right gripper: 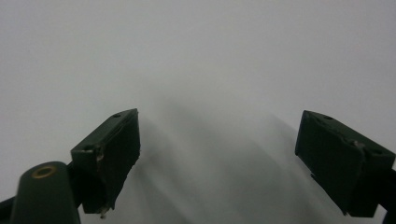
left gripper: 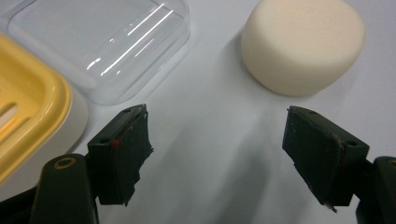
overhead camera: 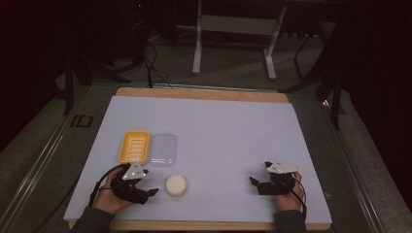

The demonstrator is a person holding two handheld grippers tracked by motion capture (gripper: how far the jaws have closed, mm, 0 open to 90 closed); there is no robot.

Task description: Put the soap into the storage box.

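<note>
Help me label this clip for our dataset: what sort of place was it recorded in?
Probably a lab or recording studio, not a home. A white sheet covers a wooden table in a dark room, cables run across the floor, and the props are few: a yellow soap dish, clear lid, round soap.

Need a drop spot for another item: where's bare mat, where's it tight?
Free: the white mat beyond and right of the clear lid, across to the right gripper. Crowded: near-left, around the yellow soap dish, soap bar and left gripper.

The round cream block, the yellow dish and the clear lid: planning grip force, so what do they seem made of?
Round cream block: matte, probably soap or foam. Yellow ridged dish: glossy moulded plastic, likely hard. Clear rectangular lid: transparent plastic with bright glare streaks.
</note>
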